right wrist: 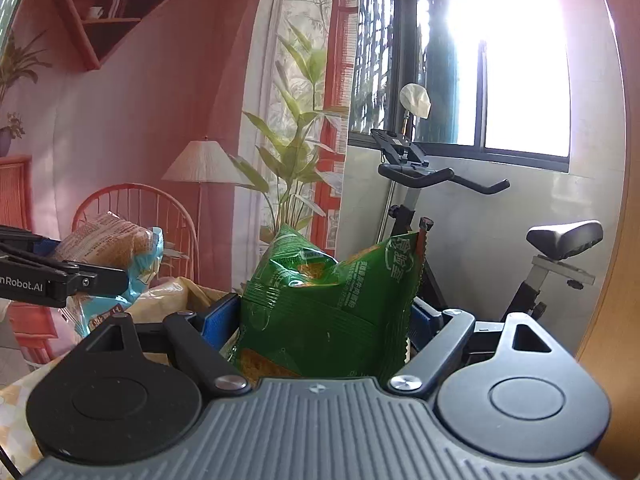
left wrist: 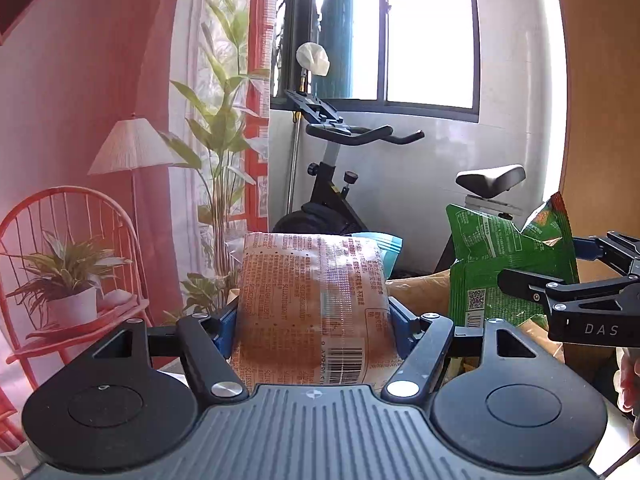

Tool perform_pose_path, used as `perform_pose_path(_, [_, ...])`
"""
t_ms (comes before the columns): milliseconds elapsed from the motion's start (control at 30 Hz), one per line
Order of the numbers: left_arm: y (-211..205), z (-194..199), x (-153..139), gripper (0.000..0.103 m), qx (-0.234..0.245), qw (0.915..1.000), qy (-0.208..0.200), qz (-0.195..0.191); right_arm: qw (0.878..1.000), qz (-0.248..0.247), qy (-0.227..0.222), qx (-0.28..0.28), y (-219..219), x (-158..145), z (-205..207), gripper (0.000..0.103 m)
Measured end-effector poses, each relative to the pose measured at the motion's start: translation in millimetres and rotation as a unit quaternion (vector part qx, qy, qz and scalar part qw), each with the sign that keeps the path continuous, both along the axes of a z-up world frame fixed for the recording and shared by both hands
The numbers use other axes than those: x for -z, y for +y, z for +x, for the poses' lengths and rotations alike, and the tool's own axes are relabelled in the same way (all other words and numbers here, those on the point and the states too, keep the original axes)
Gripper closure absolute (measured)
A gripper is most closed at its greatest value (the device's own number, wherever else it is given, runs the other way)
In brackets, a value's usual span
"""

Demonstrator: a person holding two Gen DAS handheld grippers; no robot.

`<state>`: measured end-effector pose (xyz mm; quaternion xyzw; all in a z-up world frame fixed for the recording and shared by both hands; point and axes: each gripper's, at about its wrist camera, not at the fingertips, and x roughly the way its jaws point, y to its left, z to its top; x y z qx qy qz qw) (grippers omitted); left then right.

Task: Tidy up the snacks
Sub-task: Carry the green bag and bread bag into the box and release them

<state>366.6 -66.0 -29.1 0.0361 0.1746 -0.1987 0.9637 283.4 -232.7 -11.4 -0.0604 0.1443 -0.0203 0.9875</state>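
Note:
My left gripper (left wrist: pixel 312 320) is shut on a clear bag of brown snacks (left wrist: pixel 312 300) with printed text and a barcode, held upright in the air. It also shows at the left of the right wrist view (right wrist: pixel 108 244). My right gripper (right wrist: pixel 324 320) is shut on a green snack bag (right wrist: pixel 328 300), also held up. The green bag (left wrist: pixel 500 264) and the right gripper (left wrist: pixel 560 280) appear at the right of the left wrist view, beside the clear bag.
A yellowish-brown bag or box (right wrist: pixel 176 296) lies below and between the grippers. Behind stand an exercise bike (left wrist: pixel 340 184), a tall plant (left wrist: pixel 224 140), a floor lamp (left wrist: pixel 132 148), a red wire chair (left wrist: pixel 68 260) and a wooden panel (left wrist: pixel 600 120) at the right.

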Motion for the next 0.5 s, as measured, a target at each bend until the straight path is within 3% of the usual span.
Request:
perform_pose_path(100, [-16,21,10,0.030,-0.006,0.9998,0.011,0.016,0.998,-0.064,0.014,0.020,4,14,23,0.017])
perform_pose_path(200, [-24,40,23,0.029,-0.015,0.9994,0.024,0.019,0.996,-0.082,0.037,0.023,6,33,44,0.016])
perform_pose_path(333, [-19,51,32,0.025,-0.037,0.9987,0.033,0.013,0.997,-0.031,0.066,0.026,5,48,66,0.012])
perform_pose_path(500, [1,45,28,0.023,-0.036,0.9988,0.032,0.004,0.997,0.042,0.071,0.005,-7,46,62,0.006])
